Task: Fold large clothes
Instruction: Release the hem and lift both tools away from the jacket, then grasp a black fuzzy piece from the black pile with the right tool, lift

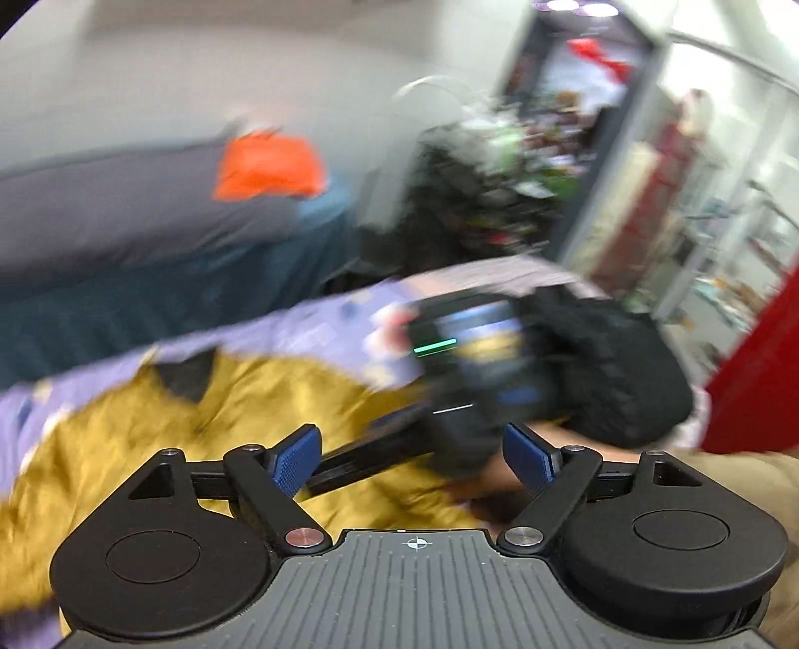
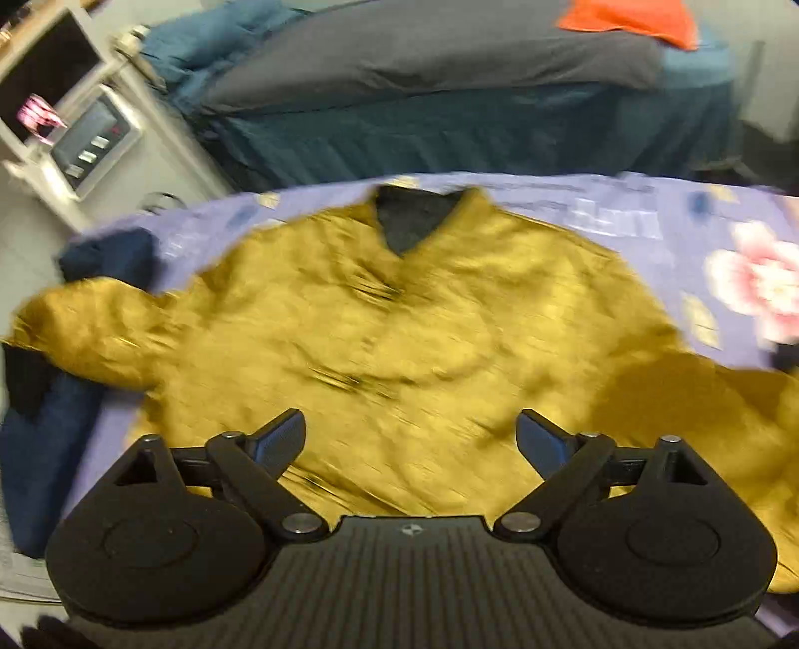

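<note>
A mustard-yellow jacket (image 2: pixel 399 324) with a dark collar lining lies spread front-up on a purple flowered sheet (image 2: pixel 624 214), one sleeve (image 2: pixel 85 329) reaching left. My right gripper (image 2: pixel 412 439) hangs above its lower part, open, nothing between the blue pads. In the left wrist view the same jacket (image 1: pixel 224 424) shows at lower left. My left gripper (image 1: pixel 412 457) is open and empty over the jacket's edge. Just beyond it the other gripper's body (image 1: pixel 479 359), blurred, sits in a black-gloved hand (image 1: pixel 614 369).
A dark blue garment (image 2: pixel 45 449) lies at the sheet's left edge. Behind stands a bed with a grey cover (image 2: pixel 449 55) and an orange cloth (image 2: pixel 629 20). A white shelf unit (image 2: pixel 75 130) is at far left. A red surface (image 1: pixel 754 379) and cluttered shelves (image 1: pixel 549 150) show to the right.
</note>
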